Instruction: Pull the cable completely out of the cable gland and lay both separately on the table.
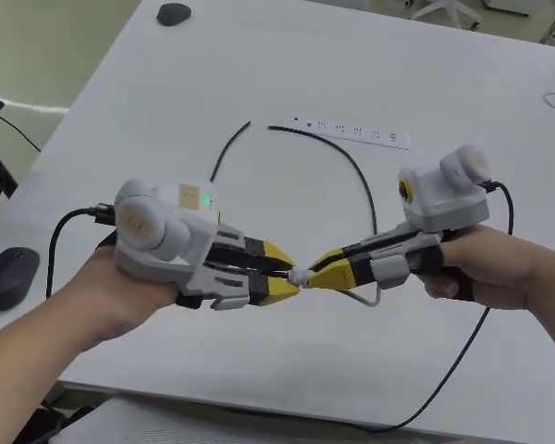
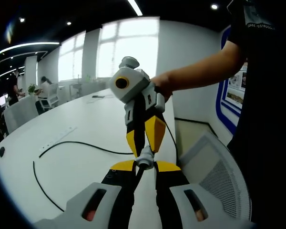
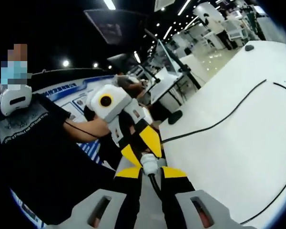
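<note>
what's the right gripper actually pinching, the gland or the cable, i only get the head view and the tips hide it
Observer: In the right gripper view, a black cable runs from the white gland back between the jaws of the right gripper, so it looks shut on the cable.
Operator: and the left one
Observer: In the left gripper view, the left gripper has its yellow tips on either side of the gland, seemingly clamping it.
Operator: cable out yet
Observer: Not yet. The right gripper view shows the cable meeting the gland's end with no gap.
</note>
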Available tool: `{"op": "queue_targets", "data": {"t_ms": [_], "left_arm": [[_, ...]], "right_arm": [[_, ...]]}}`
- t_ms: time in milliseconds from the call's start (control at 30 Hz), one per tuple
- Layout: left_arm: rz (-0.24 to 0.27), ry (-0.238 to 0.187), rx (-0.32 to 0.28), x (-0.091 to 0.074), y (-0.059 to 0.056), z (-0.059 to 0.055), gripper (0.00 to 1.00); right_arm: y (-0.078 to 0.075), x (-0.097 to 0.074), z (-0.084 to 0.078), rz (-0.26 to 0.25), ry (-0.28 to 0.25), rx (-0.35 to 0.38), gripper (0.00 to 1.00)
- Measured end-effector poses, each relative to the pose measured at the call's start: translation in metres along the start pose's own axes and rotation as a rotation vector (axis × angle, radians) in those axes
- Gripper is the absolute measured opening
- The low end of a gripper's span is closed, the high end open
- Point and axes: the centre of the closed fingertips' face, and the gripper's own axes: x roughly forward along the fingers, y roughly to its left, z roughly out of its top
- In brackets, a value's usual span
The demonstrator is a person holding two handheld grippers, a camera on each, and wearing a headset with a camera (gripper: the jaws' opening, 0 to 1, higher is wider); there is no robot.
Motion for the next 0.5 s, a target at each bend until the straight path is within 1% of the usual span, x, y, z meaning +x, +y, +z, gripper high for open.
{"op": "queue_targets", "data": {"t_ms": [67,133,167,267,333,367,433,467,500], "left_arm": [[0.0,0.006,0.004,0.0006,0.0001,-0.0009,0.15],[-0.004,0.014,0.01,0.0014,-0.001,-0.0026,0.15],[-0.003,0.017,0.015,0.0018,-0.0009,-0.0033,0.15],[-0.01,0.022,0.001,0.0023,-0.0014,-0.005,0.15],[-0.01,0.024,-0.015,0.0021,-0.0009,-0.0053,0.15],[-0.008,0.023,-0.017,0.0019,-0.0002,-0.0053,0.15],[-0.007,0.02,-0.039,0.0011,0.0012,-0.0048,0.15],[-0.009,0.02,-0.044,0.0008,0.001,-0.0047,0.15],[-0.009,0.02,-0.05,0.0005,0.001,-0.0047,0.15]], "right_arm": [[0.001,0.0009,-0.0001,0.008,0.0,0.0,0.09],[0.0004,0.0017,-0.002,0.006,0.011,0.009,0.09],[0.0003,0.0019,-0.0026,0.004,0.014,0.004,0.09],[0.0013,0.0025,-0.0045,-0.002,0.026,-0.031,0.08],[0.0003,0.0025,-0.004,-0.022,0.033,-0.098,0.07],[0.0007,0.0025,-0.0029,-0.037,0.032,-0.112,0.07],[0.0015,0.0026,-0.002,-0.05,0.029,-0.122,0.07],[0.0007,0.0026,-0.0016,-0.067,0.033,-0.165,0.07],[0.0004,0.0028,-0.0013,-0.081,0.035,-0.19,0.07]]}}
